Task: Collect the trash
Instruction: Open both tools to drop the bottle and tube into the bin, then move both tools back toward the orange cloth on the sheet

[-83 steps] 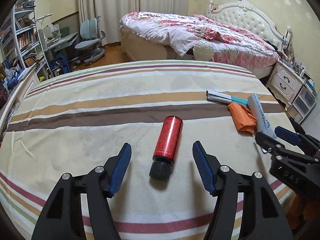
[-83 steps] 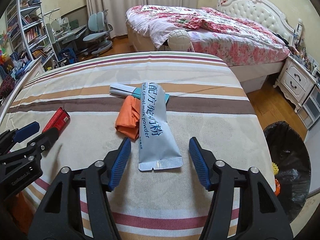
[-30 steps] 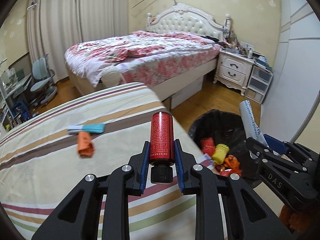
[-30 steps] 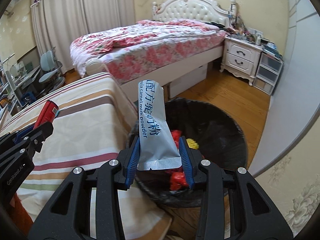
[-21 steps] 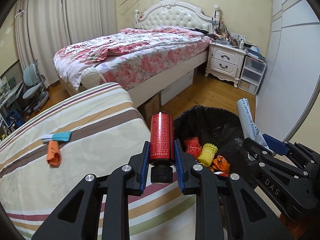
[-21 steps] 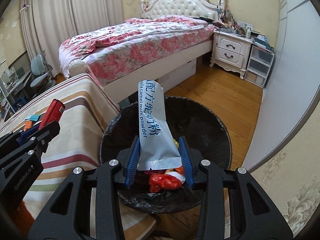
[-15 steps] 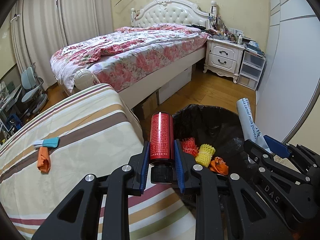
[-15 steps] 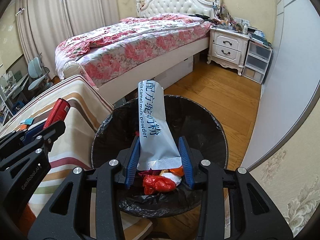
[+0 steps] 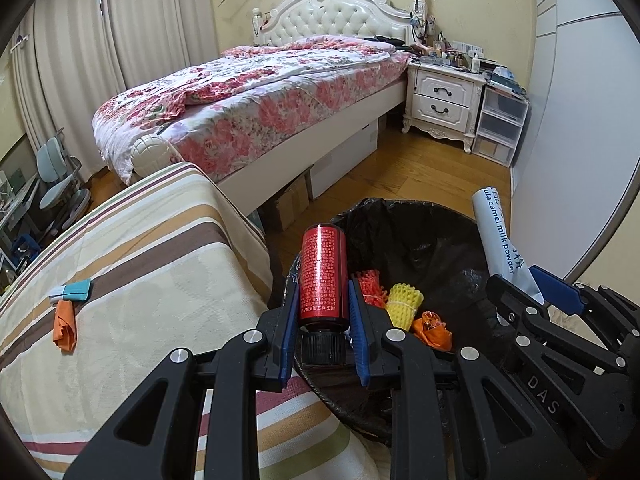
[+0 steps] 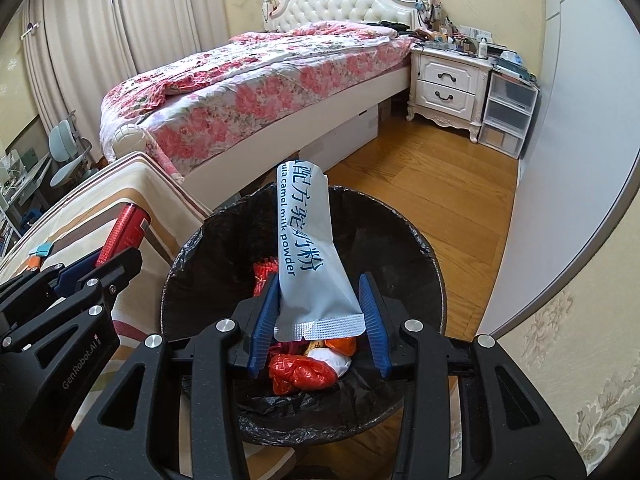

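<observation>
My left gripper [image 9: 324, 292] is shut on a red bottle with a black cap [image 9: 323, 256], held over the near left rim of a black-lined trash bin [image 9: 420, 232]. In the right wrist view, my right gripper [image 10: 320, 280] is shut on a white milk powder pouch [image 10: 306, 240], which stands up over the middle of the bin [image 10: 424, 248]. The bin holds red, yellow and orange scraps. Each gripper appears in the other's view: the right gripper [image 9: 520, 284] with the pouch [image 9: 494, 232], the left gripper [image 10: 100, 264] with the bottle [image 10: 124, 228].
A striped bedcover [image 9: 140, 280] lies left of the bin, with an orange wrapper [image 9: 64, 326] and a teal packet [image 9: 74, 290] on it. Beyond are a floral bed [image 9: 260, 92], a white nightstand [image 9: 444, 100], plastic drawers [image 9: 500, 124], wooden floor and a pale wall at right.
Both grippers closed on the bottle and pouch on the striped cover and carried them right. Over the last second they moved from the cover's edge to above the bin, sinking slightly.
</observation>
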The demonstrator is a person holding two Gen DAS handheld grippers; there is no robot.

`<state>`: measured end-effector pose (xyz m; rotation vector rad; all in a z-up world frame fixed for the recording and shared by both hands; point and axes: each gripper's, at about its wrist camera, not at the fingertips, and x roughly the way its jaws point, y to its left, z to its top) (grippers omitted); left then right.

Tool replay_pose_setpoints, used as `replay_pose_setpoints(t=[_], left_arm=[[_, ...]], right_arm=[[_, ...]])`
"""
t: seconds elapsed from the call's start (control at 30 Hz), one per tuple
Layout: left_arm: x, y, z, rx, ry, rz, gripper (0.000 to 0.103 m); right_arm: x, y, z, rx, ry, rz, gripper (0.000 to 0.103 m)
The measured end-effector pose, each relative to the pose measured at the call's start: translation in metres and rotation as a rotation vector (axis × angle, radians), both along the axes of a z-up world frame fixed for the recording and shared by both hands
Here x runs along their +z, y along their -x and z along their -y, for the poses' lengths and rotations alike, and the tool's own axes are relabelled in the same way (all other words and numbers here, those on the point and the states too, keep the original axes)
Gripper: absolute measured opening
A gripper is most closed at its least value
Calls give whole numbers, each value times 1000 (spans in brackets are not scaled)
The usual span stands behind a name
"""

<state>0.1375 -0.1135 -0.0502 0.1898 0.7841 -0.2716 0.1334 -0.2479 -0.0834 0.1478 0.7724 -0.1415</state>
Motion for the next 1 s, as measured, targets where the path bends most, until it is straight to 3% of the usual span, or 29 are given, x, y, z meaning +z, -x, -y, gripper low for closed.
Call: replay_pose_setpoints(t=[0.07,0.13,0.2,0.33,0.67,1.0], left_arm=[[-1,0,1,3,-7,-1,26],[-1,0,1,7,-10,3,39],[0,1,0,12,-8,9,50],[1,2,-3,17,-1,5,59],[6,7,-10,38,7,16,68],[10,10,-34,91,11,18,69]], right_arm=[[0,0,2,-7,-2,-1,41],[-1,1,3,-15,-4,1,48],[-1,2,2,-20,-2,2,48],[-2,4,2,-27,3,-1,49],[3,8,0,-37,16,8,57],[6,10,-9,-26,18,9,64]])
